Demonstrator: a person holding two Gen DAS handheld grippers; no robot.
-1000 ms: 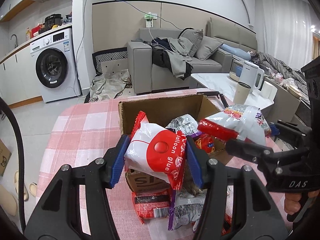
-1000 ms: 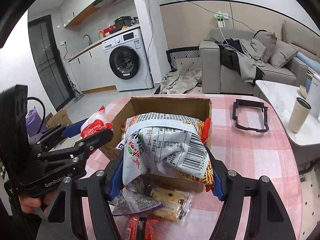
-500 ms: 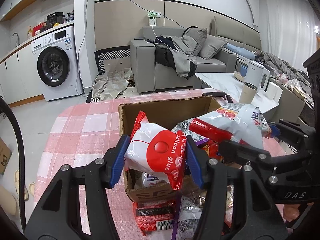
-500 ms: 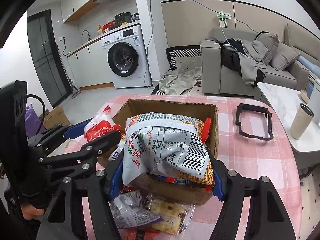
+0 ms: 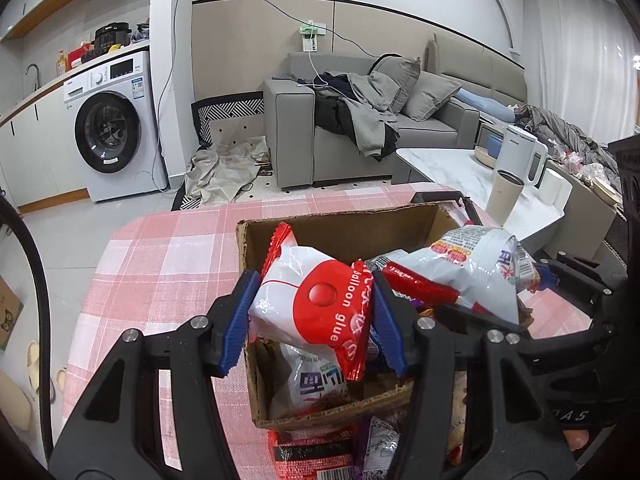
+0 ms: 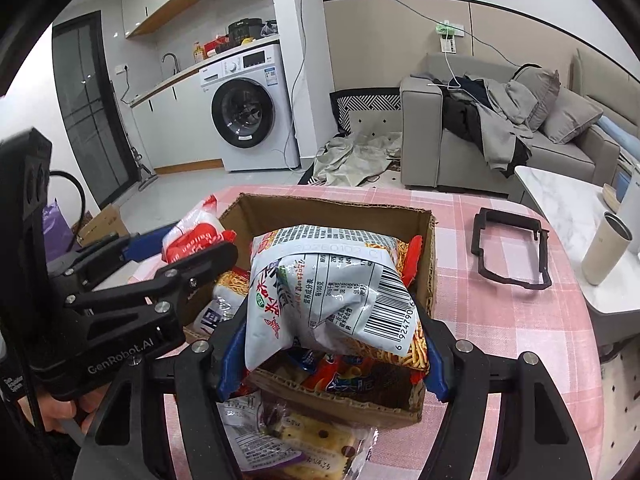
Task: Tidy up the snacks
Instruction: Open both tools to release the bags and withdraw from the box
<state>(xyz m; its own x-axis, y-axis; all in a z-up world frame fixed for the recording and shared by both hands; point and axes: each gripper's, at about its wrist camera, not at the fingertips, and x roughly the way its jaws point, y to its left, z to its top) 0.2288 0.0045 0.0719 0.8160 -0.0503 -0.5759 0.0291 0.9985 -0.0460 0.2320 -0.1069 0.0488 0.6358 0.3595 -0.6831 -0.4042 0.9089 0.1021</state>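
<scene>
The left gripper (image 5: 312, 316) is clamped across the middle of a red-and-white packet (image 5: 316, 304), and the right gripper (image 6: 332, 344) pinches a grey bag (image 6: 332, 288) with a barcode the same way. Both packs hang over the open box (image 5: 336, 236), which already holds several snacks. More packets (image 6: 288, 436) lie on the checked cloth (image 5: 168, 260) just in front of the box.

Both packs look light, puffed with air and slick-skinned, so they probably crush and slide easily. A broad grip across the belly, as here, seems safer than a pinch on the crimped seam.

Compared with 1 second ago, the 2 grippers have come forward and slightly down: the box sits nearer and lower in both views, and the packs now hang above its inside.
</scene>
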